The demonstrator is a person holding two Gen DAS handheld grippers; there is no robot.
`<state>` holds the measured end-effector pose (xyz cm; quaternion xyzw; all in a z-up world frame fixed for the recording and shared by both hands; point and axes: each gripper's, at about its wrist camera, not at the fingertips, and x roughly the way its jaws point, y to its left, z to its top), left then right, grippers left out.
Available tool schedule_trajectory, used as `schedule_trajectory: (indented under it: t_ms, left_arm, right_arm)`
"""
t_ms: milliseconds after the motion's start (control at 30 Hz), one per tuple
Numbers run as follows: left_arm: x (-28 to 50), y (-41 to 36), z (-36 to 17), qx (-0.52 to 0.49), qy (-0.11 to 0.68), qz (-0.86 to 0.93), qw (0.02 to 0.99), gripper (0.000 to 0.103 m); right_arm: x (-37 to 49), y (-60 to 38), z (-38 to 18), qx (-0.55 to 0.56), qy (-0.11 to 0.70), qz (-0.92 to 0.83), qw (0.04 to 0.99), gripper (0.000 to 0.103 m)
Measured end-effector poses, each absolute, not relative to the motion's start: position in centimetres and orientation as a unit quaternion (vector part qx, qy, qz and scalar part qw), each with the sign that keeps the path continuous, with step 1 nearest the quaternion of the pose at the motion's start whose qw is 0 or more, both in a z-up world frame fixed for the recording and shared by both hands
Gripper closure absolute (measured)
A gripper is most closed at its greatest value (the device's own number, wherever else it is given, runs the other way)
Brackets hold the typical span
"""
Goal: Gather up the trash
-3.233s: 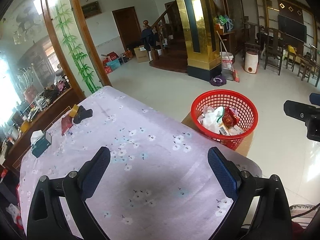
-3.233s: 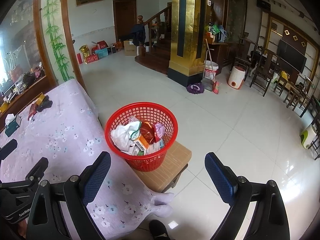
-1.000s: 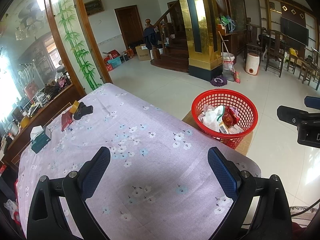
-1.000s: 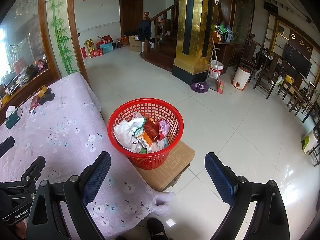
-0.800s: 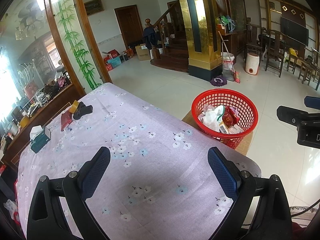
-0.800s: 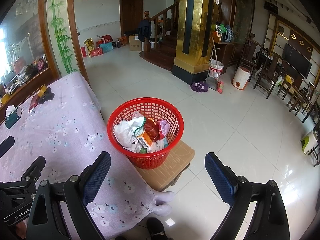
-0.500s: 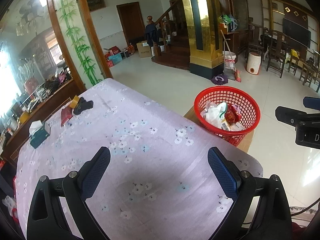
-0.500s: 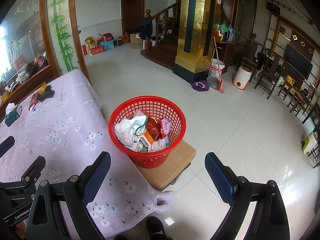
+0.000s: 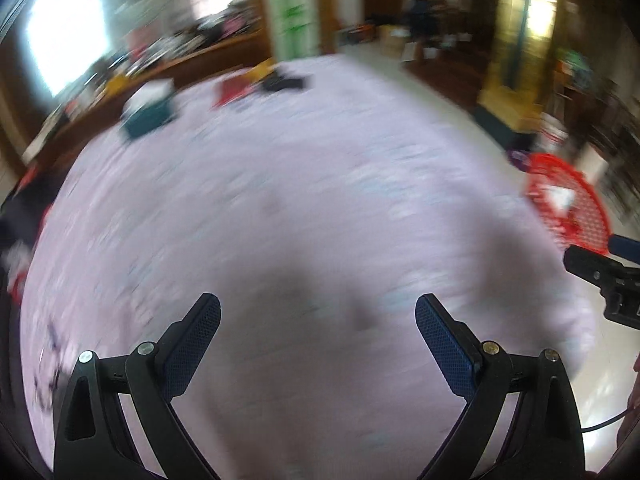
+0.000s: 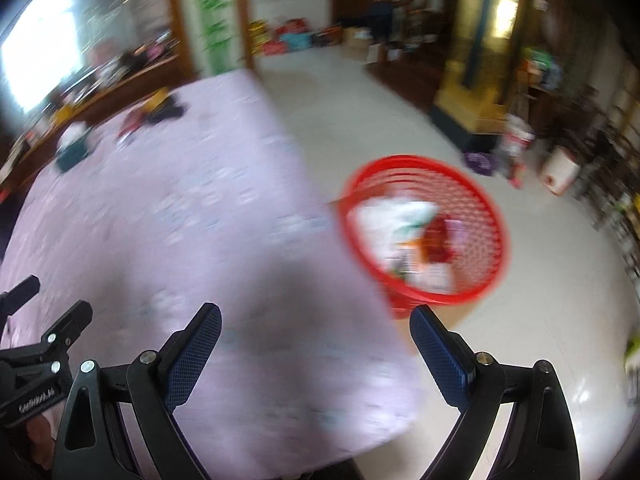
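Both grippers, the left gripper (image 9: 318, 320) and the right gripper (image 10: 316, 330), gape wide and carry nothing above the soft lilac flowered tablecloth (image 9: 304, 184). The red plastic mesh basket (image 10: 424, 240), round and holding crumpled wrappers, sits off the table's right edge, nearer the right one. Blurred scraps (image 9: 260, 82) lie far ahead, leftward.

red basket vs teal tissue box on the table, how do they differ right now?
The red basket sits off the table's edge, above the floor; the teal tissue box rests on the lilac tablecloth at the far end. The basket is round, open mesh and looks much larger; the box is small and solid. The basket holds mixed trash; the box shows white on top. Both are motion-blurred.
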<state>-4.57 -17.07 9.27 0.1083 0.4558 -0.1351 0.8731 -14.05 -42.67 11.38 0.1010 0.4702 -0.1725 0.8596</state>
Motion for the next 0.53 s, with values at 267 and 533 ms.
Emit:
schedule_trajectory:
  t_ms: [267, 533]
  left_arm:
    - [-2.6, -4.5, 5.4, 0.051, 0.503, -0.012, 0.863, 0.006]
    - [-0.4, -0.3, 2.6, 0.031, 0.503, 0.006, 0.863, 0.006]
  right_arm:
    - [-5.8, -32.3, 6.7, 0.050, 0.520, -0.033, 0.852, 0.006]
    - [-0.6, -24.6, 2.6, 0.033, 0.534, 0.010, 0.845, 0.006]
